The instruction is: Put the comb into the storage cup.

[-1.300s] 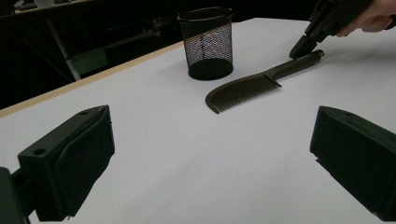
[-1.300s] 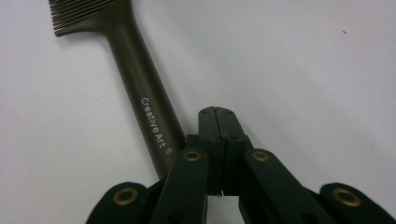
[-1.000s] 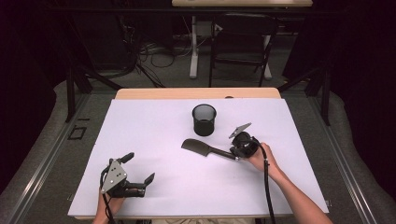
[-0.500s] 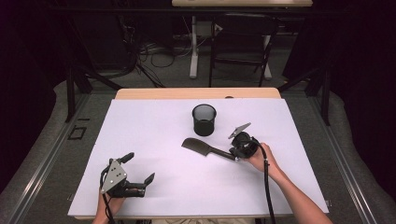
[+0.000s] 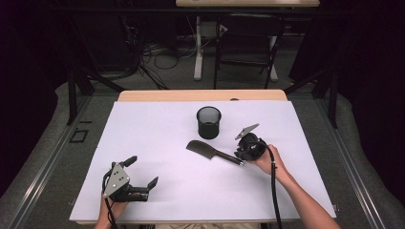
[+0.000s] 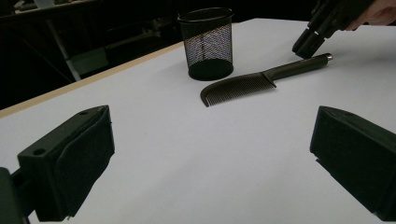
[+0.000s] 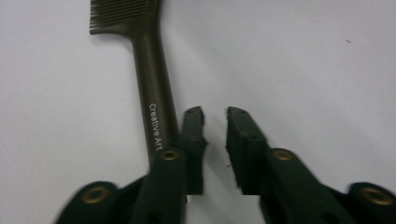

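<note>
From my station, the white table [image 5: 157, 143] is evenly lit from overhead while the room around it is dark. Shadows are soft. The right gripper view is dim and blurred near the bottom edge.

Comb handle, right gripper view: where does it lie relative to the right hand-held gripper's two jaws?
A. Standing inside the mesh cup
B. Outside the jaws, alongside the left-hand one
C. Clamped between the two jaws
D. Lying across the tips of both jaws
B: the comb handle runs beside the left-hand jaw of the right hand-held gripper, and the small gap between the jaws holds nothing.
</note>
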